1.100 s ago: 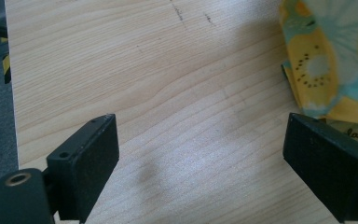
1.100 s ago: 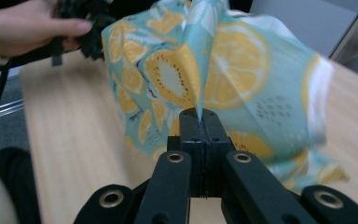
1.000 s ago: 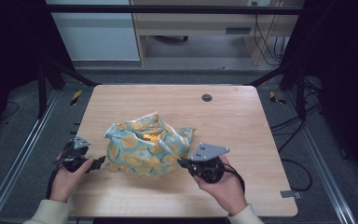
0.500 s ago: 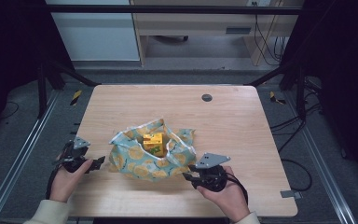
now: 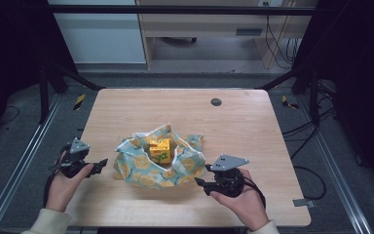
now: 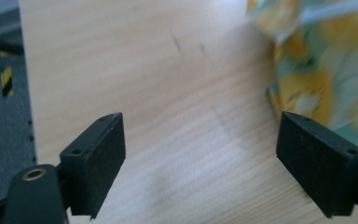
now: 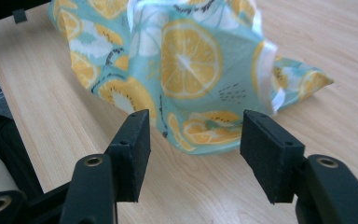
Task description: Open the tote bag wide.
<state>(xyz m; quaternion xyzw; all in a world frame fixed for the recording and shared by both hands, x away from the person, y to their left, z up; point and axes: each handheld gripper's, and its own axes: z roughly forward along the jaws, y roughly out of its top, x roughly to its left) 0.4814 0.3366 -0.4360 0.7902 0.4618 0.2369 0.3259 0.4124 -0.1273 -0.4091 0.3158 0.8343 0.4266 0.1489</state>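
Observation:
A teal cloth with lemon and kiwi prints (image 5: 160, 163) lies bunched on the wooden table (image 5: 243, 126), its folds spread apart around a small yellow box (image 5: 159, 149) at the centre. My left gripper (image 5: 101, 164) rests at the cloth's left side, open, with bare wood between its jaws and the cloth (image 6: 326, 70) just off its right jaw. My right gripper (image 5: 197, 182) sits at the cloth's near right corner, open, its jaws apart in front of the cloth (image 7: 186, 70) and holding nothing.
A small dark round disc (image 5: 216, 102) sits near the table's far edge. Metal frame rails (image 5: 19, 165) run along both sides of the table, with cables on the floor at right. Bare wood lies beyond and to the right of the cloth.
The cloth has fallen open, so the yellow box now shows. My right gripper has let go of the cloth and drawn back toward the near edge. The left gripper has barely moved.

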